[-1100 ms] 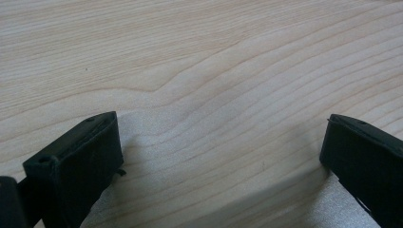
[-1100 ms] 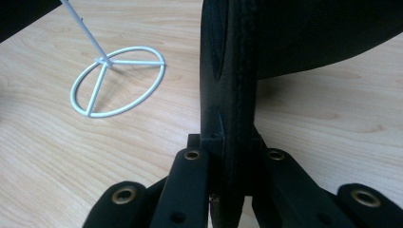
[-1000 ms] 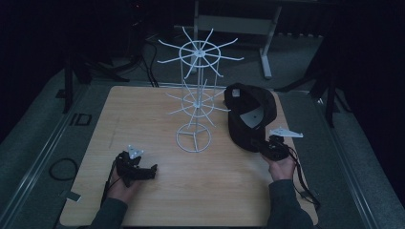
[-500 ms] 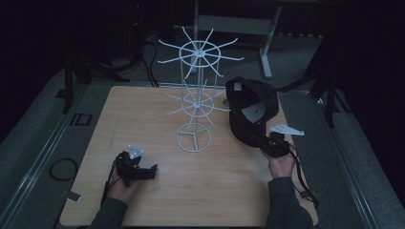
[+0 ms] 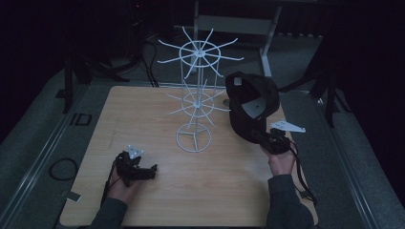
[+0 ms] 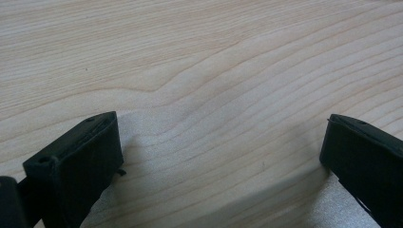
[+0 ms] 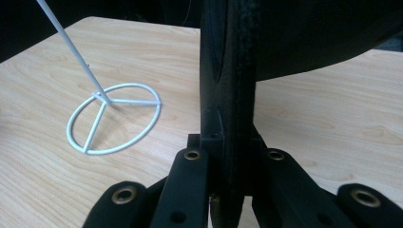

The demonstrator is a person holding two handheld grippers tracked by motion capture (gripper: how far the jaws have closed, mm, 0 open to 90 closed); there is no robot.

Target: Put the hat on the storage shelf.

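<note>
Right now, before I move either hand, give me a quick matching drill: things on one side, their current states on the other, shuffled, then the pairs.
Things:
1. left claw
2. right claw
3. black cap
4. white wire rack

States:
A. held up off the table by its brim
B. standing upright mid-table
C. open, low over bare wood
D. shut on the brim

Pairs: 1-C, 2-D, 3-A, 4-B

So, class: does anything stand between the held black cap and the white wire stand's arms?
Nothing visible does. The right gripper holds the black cap up beside the white wire stand, with open space between them.
</note>
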